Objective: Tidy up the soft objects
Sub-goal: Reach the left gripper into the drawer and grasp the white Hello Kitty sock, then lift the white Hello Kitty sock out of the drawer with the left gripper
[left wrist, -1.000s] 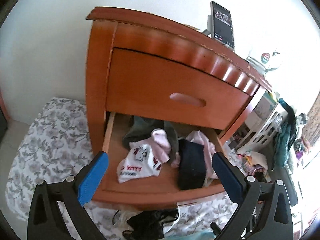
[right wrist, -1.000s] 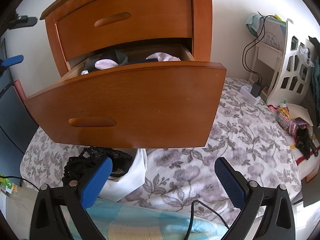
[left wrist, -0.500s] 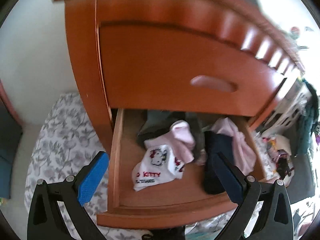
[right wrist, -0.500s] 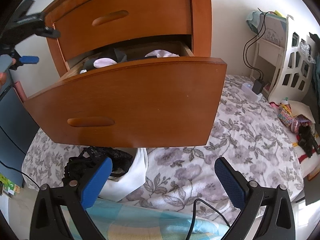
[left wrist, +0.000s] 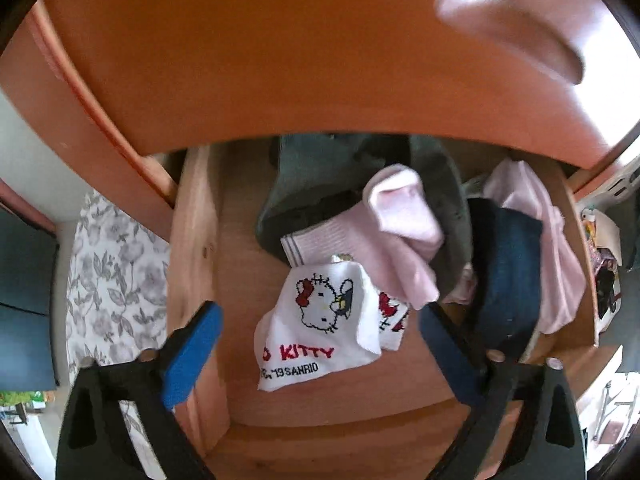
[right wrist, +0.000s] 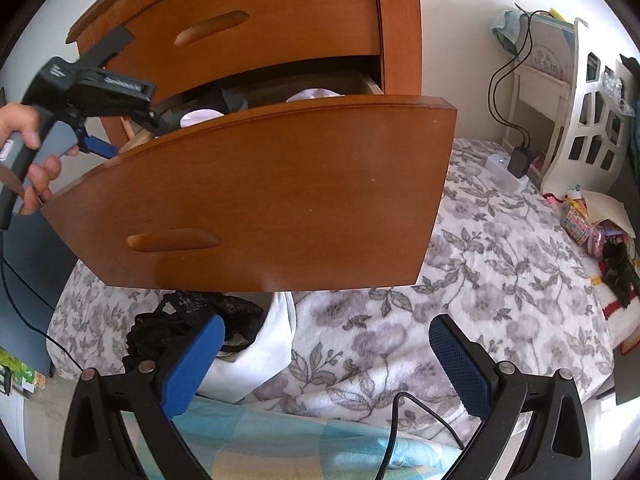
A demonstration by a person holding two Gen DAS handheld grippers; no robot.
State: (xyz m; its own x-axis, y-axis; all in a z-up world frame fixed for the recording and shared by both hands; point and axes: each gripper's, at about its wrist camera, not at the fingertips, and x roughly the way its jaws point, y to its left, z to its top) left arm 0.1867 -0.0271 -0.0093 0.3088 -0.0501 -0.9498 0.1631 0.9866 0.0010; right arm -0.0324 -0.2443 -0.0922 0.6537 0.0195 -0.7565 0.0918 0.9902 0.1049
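An orange-brown wooden nightstand stands on a bed covered by a white blanket with a grey flower print. Its lower drawer is pulled out, and everything below is placed relative to that drawer.

The left tool, with black arms and blue pads, points steeply down into the drawer from above. Its jaws are closing but remain wide apart. A white sock with a cartoon cat and red lettering lies flat on the drawer floor between the pads, with neither pad touching it. Over the far edge of that sock lies a pale pink sock, folded back on itself. Behind both, towards the back of the drawer, sits a crumpled grey-green garment. To the right inside the drawer lie a dark navy folded cloth and, against the right wall, a light pink garment.

From the right wrist view, a person's hand grips the left tool's handle at the drawer's left end.

The right tool hangs in front of and below the drawer front, its blue pads spread wide with nothing between them. Under the drawer front, on the blanket, lie a black lace garment and a white cloth, touching each other. A black cable crosses a light blue checked fabric nearest the viewer.
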